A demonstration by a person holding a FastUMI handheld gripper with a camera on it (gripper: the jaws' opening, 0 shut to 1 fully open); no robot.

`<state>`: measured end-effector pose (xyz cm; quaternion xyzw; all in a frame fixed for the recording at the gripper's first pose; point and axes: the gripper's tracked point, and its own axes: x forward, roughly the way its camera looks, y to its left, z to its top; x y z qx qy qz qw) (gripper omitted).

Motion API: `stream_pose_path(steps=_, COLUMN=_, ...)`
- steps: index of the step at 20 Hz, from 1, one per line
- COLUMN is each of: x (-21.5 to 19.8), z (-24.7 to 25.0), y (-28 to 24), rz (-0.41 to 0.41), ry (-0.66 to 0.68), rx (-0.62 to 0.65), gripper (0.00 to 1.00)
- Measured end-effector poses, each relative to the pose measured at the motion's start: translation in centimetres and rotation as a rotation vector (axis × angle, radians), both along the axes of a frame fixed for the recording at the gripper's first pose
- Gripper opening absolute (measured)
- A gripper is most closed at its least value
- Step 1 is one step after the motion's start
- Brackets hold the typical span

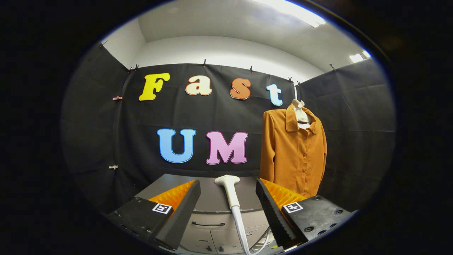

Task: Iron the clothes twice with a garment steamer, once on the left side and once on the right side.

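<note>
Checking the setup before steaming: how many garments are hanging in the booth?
1: a mustard-brown button-front shirt on a pale hanger, against the black cloth wall, beyond the open tool and the white steamer head standing between its fingers.

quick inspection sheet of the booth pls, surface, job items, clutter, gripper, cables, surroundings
Surface: grey cabinet with drawers and handles at the front; its top is bare where it shows.
Job's things: white steamer head upright between the fingers, touched by neither; orange button-up shirt on a hanger, beyond the fingers, against the black cloth wall.
Clutter: nothing seen.
Grippers: gripper open, fingers wide apart on either side of the steamer head.
Cables: white steamer hose runs down from the head and curves off near one finger.
Surroundings: clips pin the cloth along its top; white wall and ceiling light above.
</note>
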<state>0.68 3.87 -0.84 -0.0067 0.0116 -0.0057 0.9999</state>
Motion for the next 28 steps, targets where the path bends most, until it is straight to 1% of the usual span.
stream_pose_path(steps=5, x=0.5, z=-1.3, y=0.6, rz=-0.014, ry=0.027, rx=0.011, gripper=0.98)
stream_pose_path(steps=9, x=2.6, z=-2.7, y=0.4, rz=-0.014, ry=0.064, rx=0.020, gripper=0.98)
stream_pose_path(steps=12, x=5.4, z=-4.2, y=-0.3, rz=-0.010, ry=0.109, rx=0.032, gripper=0.98)
stream_pose_path(steps=17, x=11.4, z=-6.2, y=-1.4, rz=0.015, ry=0.161, rx=0.039, gripper=0.98)
stream_pose_path(steps=20, x=14.9, z=-8.3, y=-1.7, rz=0.038, ry=0.221, rx=0.019, gripper=0.98)
stream_pose_path(steps=22, x=16.9, z=-9.5, y=-1.6, rz=0.058, ry=0.265, rx=-0.008, gripper=0.98)
stream_pose_path(steps=28, x=21.2, z=-12.7, y=-1.6, rz=0.097, ry=0.364, rx=-0.011, gripper=0.98)
